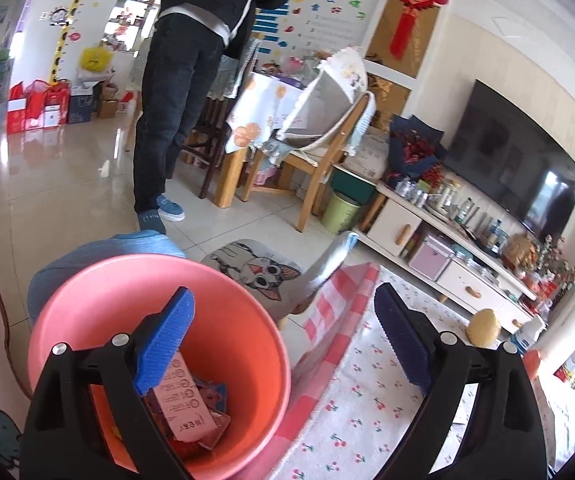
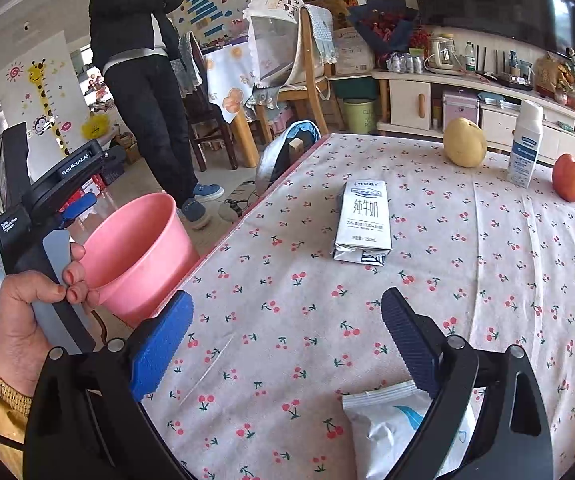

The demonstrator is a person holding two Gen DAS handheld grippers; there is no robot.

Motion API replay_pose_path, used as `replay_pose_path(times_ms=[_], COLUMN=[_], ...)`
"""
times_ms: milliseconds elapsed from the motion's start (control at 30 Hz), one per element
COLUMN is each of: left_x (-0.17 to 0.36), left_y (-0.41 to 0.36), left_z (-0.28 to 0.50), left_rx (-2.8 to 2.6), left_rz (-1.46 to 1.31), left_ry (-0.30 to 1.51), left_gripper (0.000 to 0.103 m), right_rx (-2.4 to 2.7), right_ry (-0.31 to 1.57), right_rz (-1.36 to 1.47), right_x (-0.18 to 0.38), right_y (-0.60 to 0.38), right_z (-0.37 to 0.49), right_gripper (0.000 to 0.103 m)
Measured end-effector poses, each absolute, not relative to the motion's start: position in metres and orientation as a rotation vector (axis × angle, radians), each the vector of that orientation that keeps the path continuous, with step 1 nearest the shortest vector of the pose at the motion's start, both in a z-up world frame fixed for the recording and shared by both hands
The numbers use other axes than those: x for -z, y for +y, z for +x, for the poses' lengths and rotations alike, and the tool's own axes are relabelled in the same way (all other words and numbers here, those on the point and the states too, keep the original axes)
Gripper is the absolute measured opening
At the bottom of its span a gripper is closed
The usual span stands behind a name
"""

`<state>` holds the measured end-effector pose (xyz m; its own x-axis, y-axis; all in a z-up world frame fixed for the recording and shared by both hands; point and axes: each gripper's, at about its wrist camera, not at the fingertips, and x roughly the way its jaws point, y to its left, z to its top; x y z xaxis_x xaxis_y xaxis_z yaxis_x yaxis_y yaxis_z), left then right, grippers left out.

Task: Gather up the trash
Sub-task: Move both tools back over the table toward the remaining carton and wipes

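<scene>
1. Leftmost, a hand (image 2: 27,320) grips the handle of the left gripper (image 2: 77,206) beside the table's left edge, its fingers curled round the grey trigger and the tool tilted down over the pink bucket (image 1: 159,320)
2. Inside the bucket lie a pink carton (image 1: 185,404) and some red wrappers (image 1: 215,420); the bucket stands off the table, just beside its left edge
3. Behind it a person in dark clothes (image 2: 143,80) stands on the tiled floor, well apart from the table, with a wooden chair (image 2: 307,76) further back
4. On the cherry-print tablecloth (image 2: 287,240) a flattened white milk carton (image 2: 363,220) lies near the middle; a yellow pear (image 2: 464,142), a white bottle (image 2: 525,144) and a red apple (image 2: 568,178) stand toward the far right corner
5. A white crumpled wrapper (image 2: 391,428) lies at the near edge, partly under the right finger of the right gripper (image 2: 287,344)
6. Both claws stand wide apart: the left one hangs over the bucket's mouth with nothing clamped between its blue pads (image 1: 165,336), and the right one hovers over bare cloth, gripping nothing
</scene>
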<state>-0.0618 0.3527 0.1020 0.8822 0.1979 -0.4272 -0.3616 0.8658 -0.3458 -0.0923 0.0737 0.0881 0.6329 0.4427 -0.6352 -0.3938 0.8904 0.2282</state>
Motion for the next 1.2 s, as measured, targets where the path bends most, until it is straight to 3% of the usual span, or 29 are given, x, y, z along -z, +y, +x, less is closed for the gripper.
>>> replay_pose_path(times_ms=[1200], left_x=[-0.092], left_y=[0.190], left_z=[-0.051], left_rx=[-0.053], left_rz=[-0.058], left_ry=[0.561], left_gripper=[0.095], right_rx=[-0.338], right_ry=[0.687], right_rz=[0.052], right_x=[-0.094], right_y=[-0.039], right_z=[-0.120], right_gripper=[0.095])
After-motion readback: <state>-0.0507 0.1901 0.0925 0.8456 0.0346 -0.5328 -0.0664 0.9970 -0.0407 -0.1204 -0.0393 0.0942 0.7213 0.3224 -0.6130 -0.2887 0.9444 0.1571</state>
